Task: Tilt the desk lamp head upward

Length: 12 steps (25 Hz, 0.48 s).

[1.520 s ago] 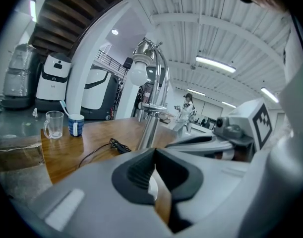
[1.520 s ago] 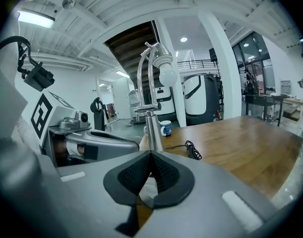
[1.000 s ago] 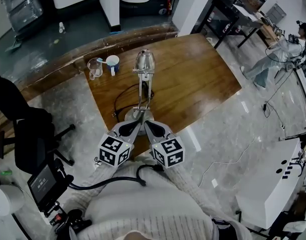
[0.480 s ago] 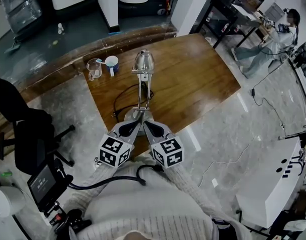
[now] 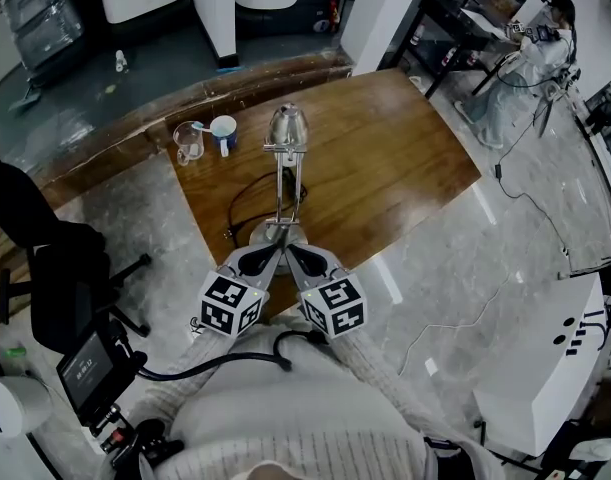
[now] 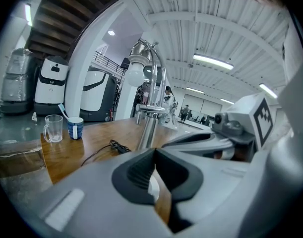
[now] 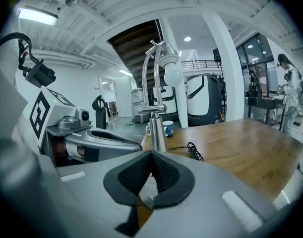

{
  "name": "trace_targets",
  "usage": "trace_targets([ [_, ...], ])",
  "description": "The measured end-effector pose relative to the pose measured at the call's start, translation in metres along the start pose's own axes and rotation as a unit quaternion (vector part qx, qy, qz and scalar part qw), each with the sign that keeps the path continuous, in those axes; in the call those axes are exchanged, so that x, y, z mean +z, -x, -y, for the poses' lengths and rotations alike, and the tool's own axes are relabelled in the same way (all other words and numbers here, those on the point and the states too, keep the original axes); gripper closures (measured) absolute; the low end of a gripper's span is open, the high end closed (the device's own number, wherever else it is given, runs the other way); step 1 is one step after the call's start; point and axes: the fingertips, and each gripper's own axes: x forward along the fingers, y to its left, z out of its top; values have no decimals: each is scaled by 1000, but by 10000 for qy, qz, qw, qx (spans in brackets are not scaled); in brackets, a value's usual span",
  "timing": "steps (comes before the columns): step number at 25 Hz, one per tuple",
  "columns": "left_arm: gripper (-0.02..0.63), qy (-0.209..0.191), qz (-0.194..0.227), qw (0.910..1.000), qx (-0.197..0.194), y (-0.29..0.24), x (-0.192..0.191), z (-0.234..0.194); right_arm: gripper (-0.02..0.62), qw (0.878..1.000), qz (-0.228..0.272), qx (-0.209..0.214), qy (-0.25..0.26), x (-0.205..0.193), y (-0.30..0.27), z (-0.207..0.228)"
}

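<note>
A silver desk lamp stands on the wooden table [image 5: 385, 168]. Its round base [image 5: 268, 232] is near the front edge, and its head [image 5: 288, 125] sits atop the jointed arm. In the gripper views the bulb [image 6: 136, 74] [image 7: 172, 75] points downward. My left gripper [image 5: 273, 252] and right gripper [image 5: 291, 251] hover side by side just in front of the base, not touching it. Both are shut with nothing between the pads [image 6: 141, 170] [image 7: 163, 172]. The lamp post [image 6: 149, 130] [image 7: 157, 132] rises straight ahead of both.
A glass mug [image 5: 189, 138] and a blue-and-white cup [image 5: 224, 128] holding a toothbrush stand at the table's far left. The lamp's black cord [image 5: 241, 193] loops left of the post. An office chair [image 5: 55, 268] is on the left and a person [image 5: 530, 48] far right.
Both grippers and the lamp are as before. Only the person in the background at the right has walked further away.
</note>
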Motion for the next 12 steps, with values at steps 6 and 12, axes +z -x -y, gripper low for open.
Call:
trace_targets([
  [6,598,24,-25,10000,7,-1,0,0,597,10000,40,6,-62,2,2,2],
  [12,598,10,-39,10000,-13,-1,1,1,597,9999,86,9,-102,5,4,2],
])
